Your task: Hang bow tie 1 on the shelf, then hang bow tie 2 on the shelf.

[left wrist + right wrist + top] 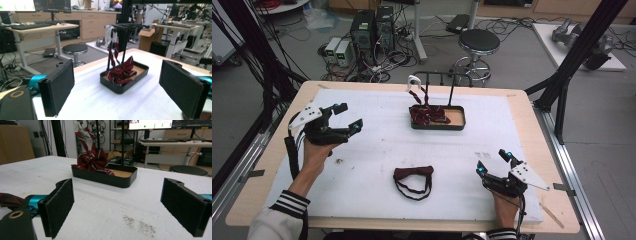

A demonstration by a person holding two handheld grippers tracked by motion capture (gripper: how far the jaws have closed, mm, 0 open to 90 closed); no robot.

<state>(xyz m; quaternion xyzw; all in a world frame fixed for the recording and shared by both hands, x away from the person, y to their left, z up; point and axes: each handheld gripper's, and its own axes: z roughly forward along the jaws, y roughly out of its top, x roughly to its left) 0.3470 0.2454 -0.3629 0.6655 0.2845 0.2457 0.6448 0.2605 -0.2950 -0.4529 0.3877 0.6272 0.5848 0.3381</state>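
Note:
A dark red bow tie (413, 173) with a black strap lies flat on the white mat near the front centre. A black tray (460, 124) at the back centre holds more red striped bow ties (428, 114) (121, 72) (91, 161), and one hangs from the black rack (432, 76) standing in it. My left gripper (350, 119) (116, 90) hovers open at the left, aimed toward the tray. My right gripper (493, 162) (117, 206) is open at the front right, low over the mat, with the lone bow tie's edge (8, 199) at its left.
The white foam mat (377, 145) covers a wooden table (532, 125). A dark smudge (138, 225) marks the mat ahead of my right gripper. Beyond the table stand a black stool (478, 44), computers (371, 27), cables and black frame posts (579, 47).

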